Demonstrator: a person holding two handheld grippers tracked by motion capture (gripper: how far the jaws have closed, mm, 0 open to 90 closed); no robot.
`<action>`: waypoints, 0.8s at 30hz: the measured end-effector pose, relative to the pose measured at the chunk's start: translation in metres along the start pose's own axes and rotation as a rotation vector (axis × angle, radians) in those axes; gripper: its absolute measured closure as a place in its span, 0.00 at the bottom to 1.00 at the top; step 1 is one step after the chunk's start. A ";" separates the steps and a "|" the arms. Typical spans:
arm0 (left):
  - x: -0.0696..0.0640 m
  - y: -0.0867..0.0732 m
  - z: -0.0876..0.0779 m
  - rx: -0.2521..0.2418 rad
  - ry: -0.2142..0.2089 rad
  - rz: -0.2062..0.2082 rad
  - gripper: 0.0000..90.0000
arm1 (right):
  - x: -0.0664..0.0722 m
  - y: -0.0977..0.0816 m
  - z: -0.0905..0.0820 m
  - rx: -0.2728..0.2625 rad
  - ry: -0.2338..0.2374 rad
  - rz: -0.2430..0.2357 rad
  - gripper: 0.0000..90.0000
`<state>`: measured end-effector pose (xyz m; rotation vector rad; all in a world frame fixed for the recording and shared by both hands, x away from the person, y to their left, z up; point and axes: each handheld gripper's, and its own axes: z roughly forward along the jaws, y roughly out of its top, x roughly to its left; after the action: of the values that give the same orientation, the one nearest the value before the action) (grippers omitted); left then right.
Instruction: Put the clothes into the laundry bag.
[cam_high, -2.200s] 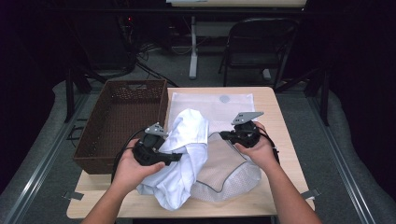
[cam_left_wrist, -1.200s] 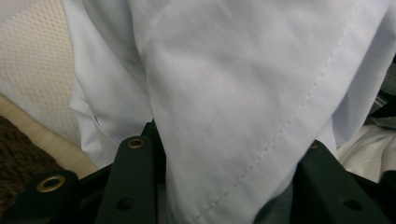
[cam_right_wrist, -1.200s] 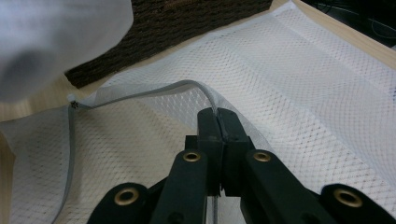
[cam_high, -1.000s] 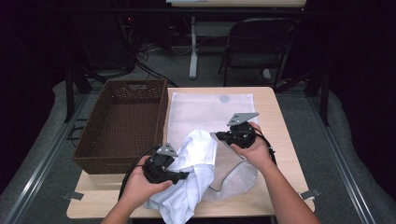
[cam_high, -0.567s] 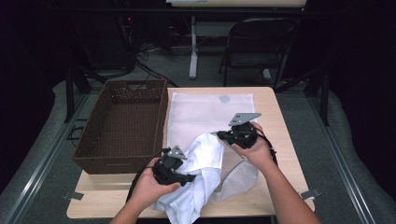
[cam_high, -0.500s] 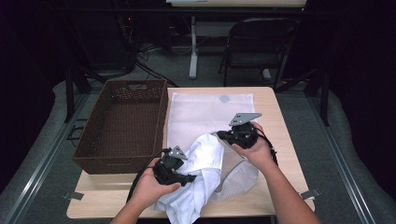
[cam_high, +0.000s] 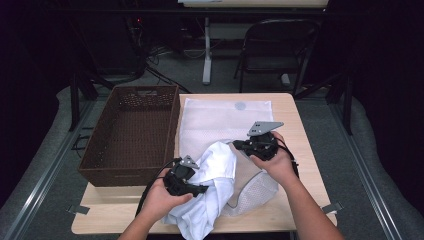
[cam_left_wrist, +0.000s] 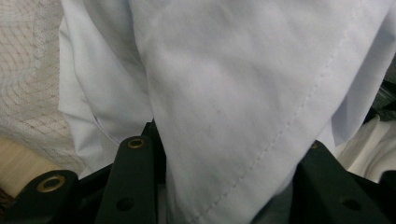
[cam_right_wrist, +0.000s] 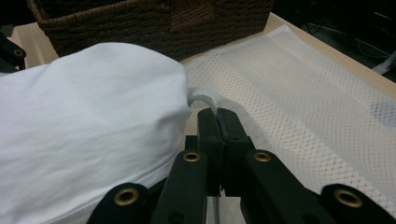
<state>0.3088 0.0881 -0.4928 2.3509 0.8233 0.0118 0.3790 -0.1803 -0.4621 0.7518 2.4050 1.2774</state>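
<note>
My left gripper (cam_high: 201, 188) (cam_left_wrist: 224, 154) is near the table's front edge, shut on a bunched fold of a white garment (cam_high: 216, 170) (cam_left_wrist: 233, 84). The cloth drapes over and between its jaws. The garment runs up and right into the mouth of a slack white mesh bag (cam_high: 256, 192). My right gripper (cam_high: 236, 145) (cam_right_wrist: 217, 114) is shut on the rim of that mesh bag (cam_right_wrist: 205, 100), holding it off the table just right of the garment (cam_right_wrist: 88, 116).
An empty brown wicker basket (cam_high: 131, 135) (cam_right_wrist: 140, 23) stands at the table's left. A flat white mesh bag (cam_high: 225, 117) (cam_right_wrist: 308, 88) lies on the far middle of the tabletop (cam_high: 295, 125). A folding chair (cam_high: 277, 47) stands beyond the table.
My left gripper has drawn the white garment toward the front edge and slightly right. The mesh bag has gone from bulging to slack. My right gripper has kept still on the rim.
</note>
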 end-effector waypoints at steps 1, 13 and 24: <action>-0.001 0.000 0.000 0.003 0.001 0.007 0.67 | 0.000 0.000 0.000 -0.002 -0.002 0.000 0.99; -0.014 0.011 0.007 0.027 -0.019 0.059 0.67 | -0.001 0.001 0.002 -0.007 -0.003 0.004 0.99; -0.017 0.012 0.019 0.060 -0.033 0.073 0.67 | -0.001 0.002 0.001 -0.018 -0.007 0.003 0.99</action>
<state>0.3056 0.0602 -0.4973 2.4302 0.7310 -0.0218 0.3806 -0.1788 -0.4608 0.7544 2.3847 1.2940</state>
